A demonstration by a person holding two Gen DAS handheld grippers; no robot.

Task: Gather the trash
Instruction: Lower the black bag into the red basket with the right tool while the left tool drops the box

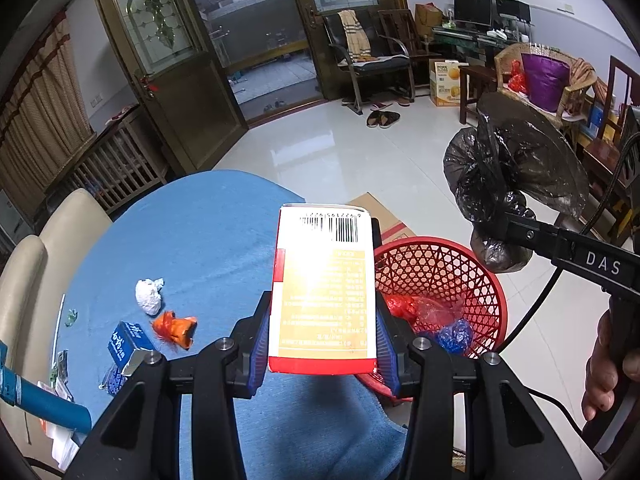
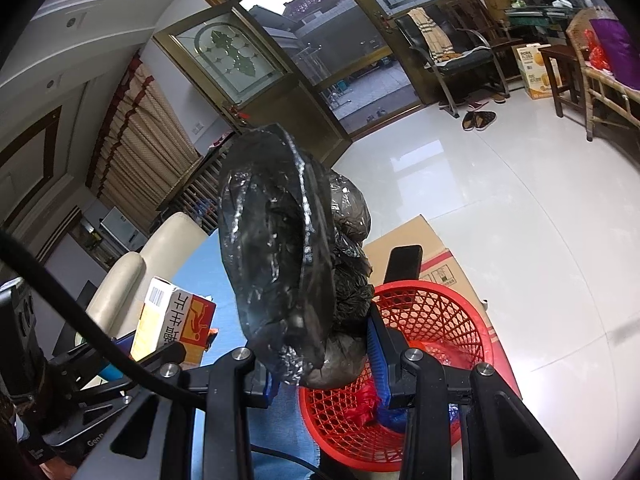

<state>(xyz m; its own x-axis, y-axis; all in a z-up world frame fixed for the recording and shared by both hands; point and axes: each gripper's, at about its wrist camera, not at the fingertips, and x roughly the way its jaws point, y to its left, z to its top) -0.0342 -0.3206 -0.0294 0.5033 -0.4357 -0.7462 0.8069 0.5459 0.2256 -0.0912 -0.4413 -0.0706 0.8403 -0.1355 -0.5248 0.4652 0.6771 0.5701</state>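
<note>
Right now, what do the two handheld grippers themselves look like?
Both are black, angular frames with silver bolt heads and blue ribbed pads lining the jaws. The left gripper shows this up close. The right gripper matches it; seen from the left wrist, its body carries white "DAS" lettering and trails a black cable.

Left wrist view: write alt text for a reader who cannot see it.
The left gripper holds a red-and-yellow carton upright over a blue-clothed table's edge, beside a red mesh basket on the floor. At right, the right gripper clamps a crumpled black plastic bag above the basket.
</note>
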